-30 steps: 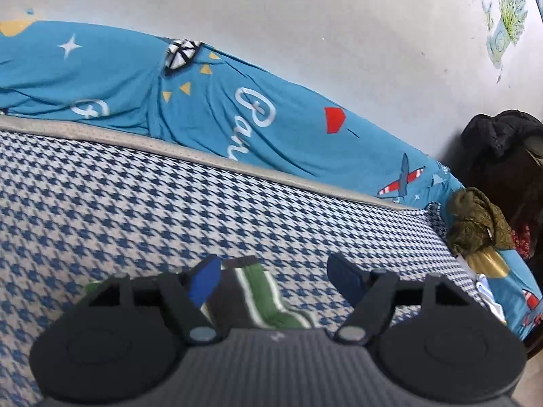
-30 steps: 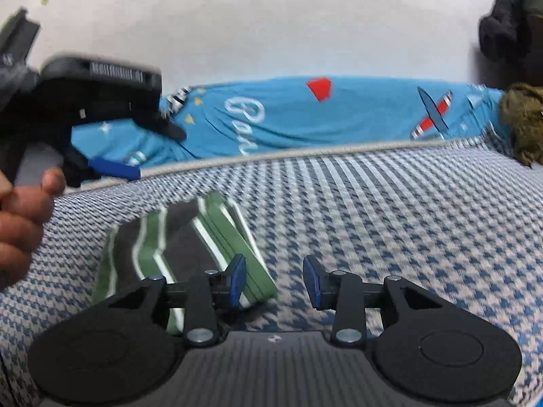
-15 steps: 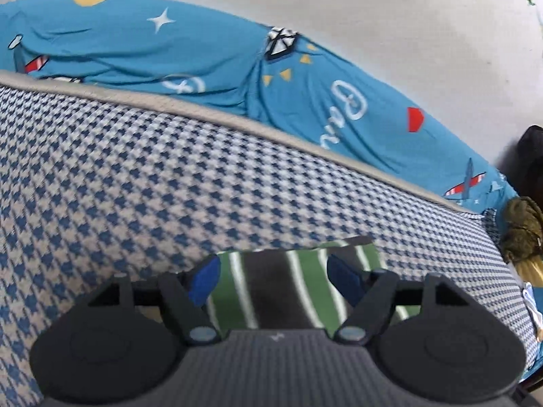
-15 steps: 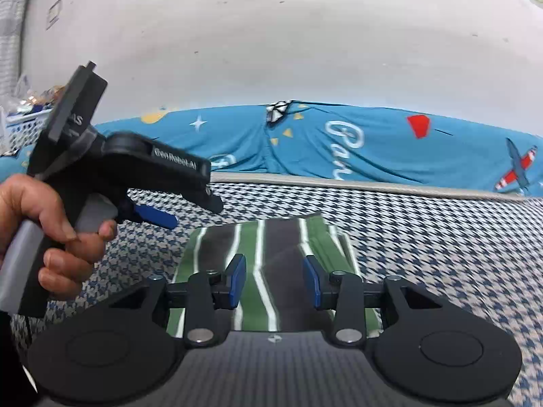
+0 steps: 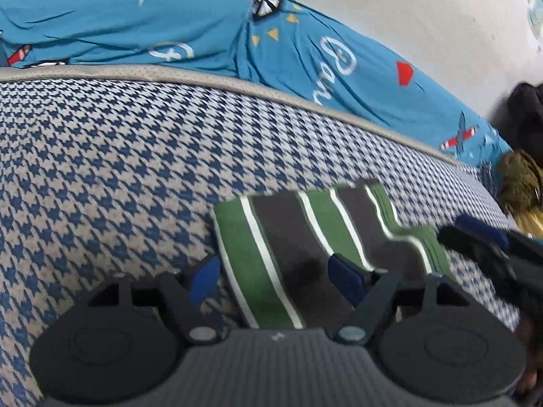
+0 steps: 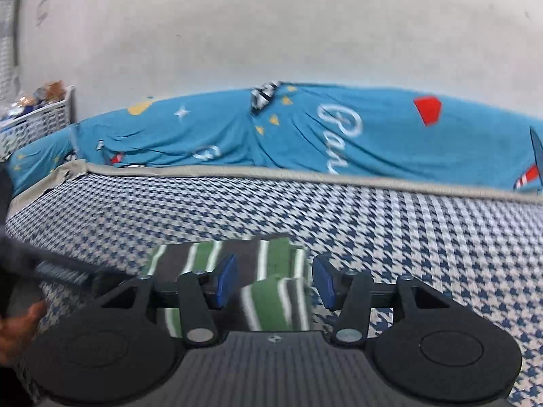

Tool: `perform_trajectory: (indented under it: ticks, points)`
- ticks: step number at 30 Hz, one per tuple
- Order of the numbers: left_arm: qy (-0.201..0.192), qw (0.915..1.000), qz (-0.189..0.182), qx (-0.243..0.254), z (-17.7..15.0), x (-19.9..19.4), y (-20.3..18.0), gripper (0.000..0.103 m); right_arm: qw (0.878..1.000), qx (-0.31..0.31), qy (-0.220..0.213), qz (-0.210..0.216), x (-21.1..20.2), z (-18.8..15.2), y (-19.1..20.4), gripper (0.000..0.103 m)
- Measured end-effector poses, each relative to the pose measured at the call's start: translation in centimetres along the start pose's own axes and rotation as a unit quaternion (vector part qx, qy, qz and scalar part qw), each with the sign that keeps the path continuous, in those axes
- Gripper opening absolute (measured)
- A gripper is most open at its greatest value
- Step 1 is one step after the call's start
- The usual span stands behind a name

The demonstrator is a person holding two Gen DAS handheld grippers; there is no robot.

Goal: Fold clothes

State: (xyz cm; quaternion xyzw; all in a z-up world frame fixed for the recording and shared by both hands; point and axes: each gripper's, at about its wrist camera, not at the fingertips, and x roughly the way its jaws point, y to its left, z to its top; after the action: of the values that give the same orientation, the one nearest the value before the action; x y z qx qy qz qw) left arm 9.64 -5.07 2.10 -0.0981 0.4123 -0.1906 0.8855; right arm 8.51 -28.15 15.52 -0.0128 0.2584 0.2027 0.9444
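Observation:
A folded green, grey and white striped garment (image 5: 305, 237) lies flat on the blue-and-white houndstooth bed cover (image 5: 118, 169). My left gripper (image 5: 273, 276) hangs open low over its near left edge; one pad is over the bed cover, the other over the stripes. In the right wrist view, my right gripper (image 6: 275, 279) straddles the near right corner of the garment (image 6: 271, 302). Its jaws are opening, and the raised fold of cloth sits between the pads without being pinched. The right gripper's fingertip (image 5: 475, 234) also shows at the garment's right edge in the left wrist view.
A blue quilt with cartoon prints (image 6: 339, 135) lies bunched along the white wall behind the bed. A white basket (image 6: 40, 118) stands at the far left. Olive (image 5: 519, 183) and dark clothes are piled at the bed's right end. A hand (image 6: 17, 325) holds the left gripper.
The right gripper's jaws have widened and it has swung over the garment's right corner. The left gripper has sunk closer to the garment's left edge.

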Motion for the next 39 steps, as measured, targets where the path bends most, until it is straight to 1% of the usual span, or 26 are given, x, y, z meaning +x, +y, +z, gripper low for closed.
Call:
perform_trajectory:
  ticks: [2,7,10,14,17,19,20,21,22,23,24,25,29,32,34,36,39]
  points:
    - [-0.001,1.0000,-0.005,0.006,-0.2,0.0,-0.3,0.075,1.000,0.016,0.018,0.014,1.1,0.3,-1.0,0.055]
    - [-0.004,0.9998,-0.017,0.010,-0.3,0.1,-0.9,0.077,0.996,0.061,0.057,0.041,3.9,0.7,-3.7,0.057]
    - [0.000,0.9998,-0.014,0.016,-0.6,0.4,-1.2,0.079,0.993,0.083,0.071,0.051,5.3,1.0,-5.2,0.057]
    - [0.005,0.9997,-0.012,0.022,-0.8,0.6,-1.4,0.080,0.990,0.083,0.086,0.070,6.8,1.3,-5.6,0.057]
    - [0.006,0.9995,-0.009,0.029,-0.9,0.7,-1.8,0.082,0.990,0.071,0.086,0.080,7.5,1.4,-5.3,0.057]
    - [0.007,0.9993,-0.004,0.036,-1.0,0.7,-2.0,0.082,0.991,0.064,0.083,0.086,7.7,1.4,-5.0,0.052]
    - [0.007,0.9992,-0.001,0.040,-1.1,0.7,-2.2,0.082,0.991,0.060,0.080,0.089,7.7,1.4,-4.8,0.041]
    - [0.007,0.9990,0.001,0.044,-1.2,0.8,-2.3,0.083,0.991,0.055,0.078,0.091,7.8,1.4,-4.6,0.035]
    - [0.006,0.9989,0.003,0.047,-1.3,0.8,-2.4,0.084,0.992,0.050,0.076,0.090,7.8,1.4,-4.4,0.032]
    - [0.007,0.9988,0.005,0.049,-1.4,0.8,-2.5,0.084,0.992,0.046,0.073,0.088,7.8,1.4,-4.3,0.025]
    - [0.007,0.9987,0.006,0.050,-1.5,0.9,-2.5,0.084,0.993,0.043,0.068,0.089,7.8,1.5,-4.2,0.015]
    - [0.006,0.9986,0.008,0.051,-1.6,0.9,-2.5,0.084,0.993,0.042,0.063,0.090,7.7,1.5,-4.2,0.012]
    - [-0.004,0.9981,0.012,0.061,-1.9,0.8,-2.8,0.084,0.995,0.037,0.030,0.090,7.0,2.1,-3.8,0.011]
    - [-0.007,0.9977,0.009,0.067,-2.0,0.7,-3.1,0.086,0.995,0.041,0.015,0.088,7.2,2.4,-3.6,0.010]
    - [-0.006,0.9976,0.007,0.068,-2.1,0.9,-3.3,0.089,0.998,0.016,0.024,0.061,8.0,2.0,-3.1,0.011]
    - [-0.003,0.9973,0.010,0.072,-2.2,1.1,-3.4,0.089,0.999,-0.003,0.036,0.036,8.6,1.7,-2.6,0.011]
    - [0.002,0.9963,0.021,0.083,-2.5,1.4,-3.5,0.090,0.999,-0.002,0.027,0.017,8.2,1.6,-2.8,0.011]
